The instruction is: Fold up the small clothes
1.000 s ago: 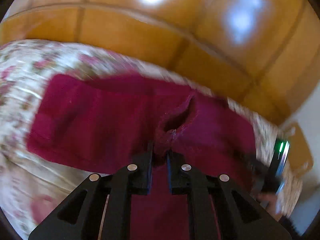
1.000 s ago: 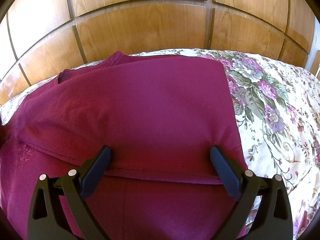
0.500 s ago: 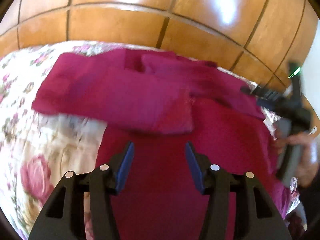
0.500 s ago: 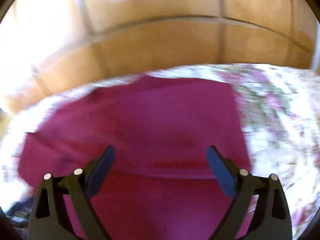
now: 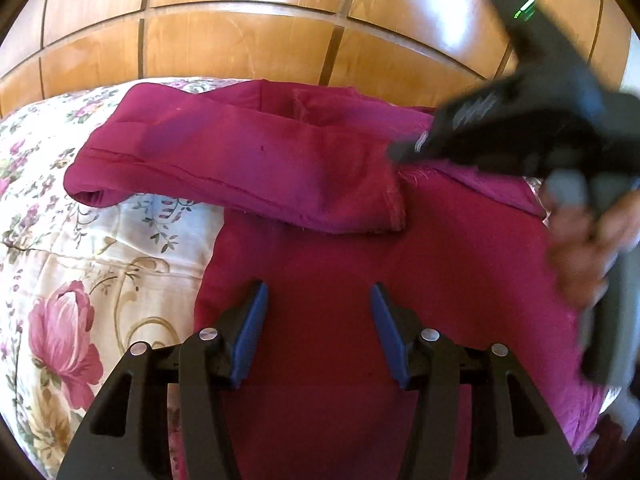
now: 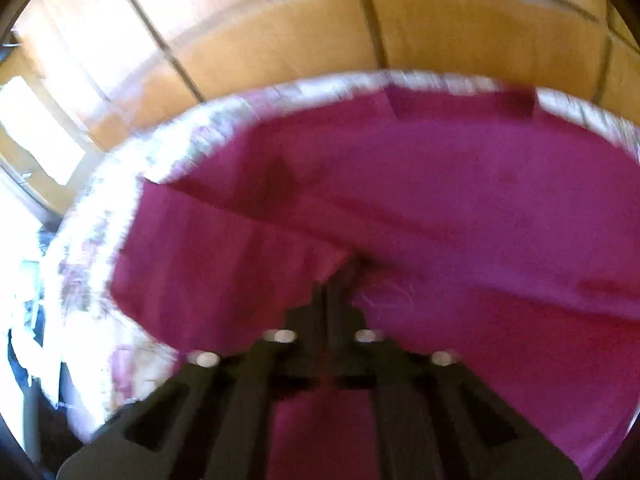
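Bedspread (image 5: 100,248): cream ground with a floral print, large pink blooms with green and gold foliage, smaller purple sprigs toward the far edge; quilted seams visible; covers the bed. Wooden panelling (image 5: 240,40): glossy orange-brown, divided into rectangular panels by dark grooves, bright light reflections on it; stands behind the bed. Both appear blurred in the right wrist view.

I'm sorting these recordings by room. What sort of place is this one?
Most likely a bedroom: the dark red garment lies on a white quilted bedspread with pink flowers, in front of glossy wooden panels, perhaps a headboard or wardrobe.
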Action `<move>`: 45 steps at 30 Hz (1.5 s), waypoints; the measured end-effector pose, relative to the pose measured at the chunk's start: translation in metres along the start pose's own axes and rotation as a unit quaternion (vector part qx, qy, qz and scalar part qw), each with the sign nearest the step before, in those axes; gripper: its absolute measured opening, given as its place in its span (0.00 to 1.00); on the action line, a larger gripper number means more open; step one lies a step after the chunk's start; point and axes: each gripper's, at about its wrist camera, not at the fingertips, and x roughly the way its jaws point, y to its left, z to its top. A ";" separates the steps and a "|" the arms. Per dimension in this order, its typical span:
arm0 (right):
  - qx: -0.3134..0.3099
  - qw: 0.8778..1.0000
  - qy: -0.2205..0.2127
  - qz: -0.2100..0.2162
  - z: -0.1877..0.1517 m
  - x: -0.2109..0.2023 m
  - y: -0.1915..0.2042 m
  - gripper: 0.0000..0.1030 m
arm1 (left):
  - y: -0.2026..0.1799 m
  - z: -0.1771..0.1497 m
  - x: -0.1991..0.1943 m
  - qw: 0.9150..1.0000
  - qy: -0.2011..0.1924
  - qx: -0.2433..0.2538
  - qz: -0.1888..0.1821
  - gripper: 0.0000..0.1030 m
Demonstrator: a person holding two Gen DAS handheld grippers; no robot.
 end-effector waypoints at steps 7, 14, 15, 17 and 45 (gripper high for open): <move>-0.019 0.992 -0.124 -0.003 0.046 -0.107 -0.006 0.00 | -0.003 -0.004 -0.001 1.000 -0.003 0.005 0.005 0.51; 0.038 0.983 -0.160 -0.085 0.064 -0.137 -0.072 0.00 | -0.005 -0.006 -0.002 1.000 -0.003 0.007 0.007 0.51; 0.051 0.981 -0.153 -0.104 0.061 -0.133 -0.088 0.00 | -0.006 -0.006 -0.002 1.000 -0.003 0.007 0.008 0.51; 0.082 0.977 -0.134 -0.141 0.056 -0.121 -0.120 0.00 | -0.006 -0.006 -0.002 1.000 -0.004 0.009 0.009 0.51; 0.059 0.983 -0.079 -0.154 0.015 -0.054 -0.126 0.48 | 0.003 0.136 0.025 0.999 -0.024 -0.015 0.026 0.51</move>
